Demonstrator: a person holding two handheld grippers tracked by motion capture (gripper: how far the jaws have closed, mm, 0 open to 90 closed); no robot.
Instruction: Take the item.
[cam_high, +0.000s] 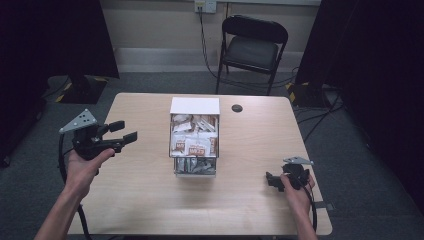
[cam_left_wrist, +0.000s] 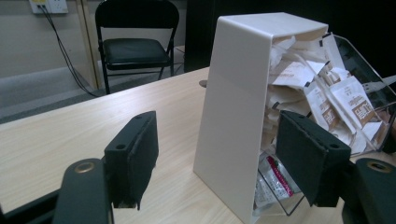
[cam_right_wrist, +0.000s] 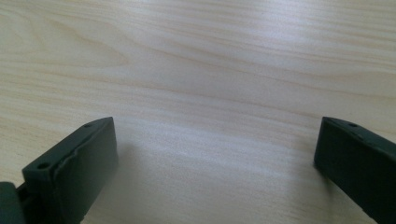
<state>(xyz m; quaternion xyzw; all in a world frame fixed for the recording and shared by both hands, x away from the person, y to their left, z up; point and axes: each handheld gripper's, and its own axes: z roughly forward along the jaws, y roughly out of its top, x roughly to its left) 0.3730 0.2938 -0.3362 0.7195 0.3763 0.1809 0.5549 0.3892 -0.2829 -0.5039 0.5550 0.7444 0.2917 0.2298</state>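
White-backed clear acrylic sachet dispenser (cam_high: 194, 136), table centre: rigid, slippery, probably light; grasp by side walls. Left gripper (cam_high: 124, 135) fingers open, empty; right gripper (cam_high: 272, 180) likewise.

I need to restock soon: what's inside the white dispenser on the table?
The dispenser holds white and brown sachets above, with silvery packets at the bottom. Its white back panel hides whatever is deeper inside.

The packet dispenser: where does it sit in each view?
High view: packet dispenser at table centre, between the grippers.
Left gripper view: right of centre, white side panel facing the camera, packets spilling right.
Right gripper view: bare wood between the fingers, no dispenser.
Shared landmark: the light wooden table.
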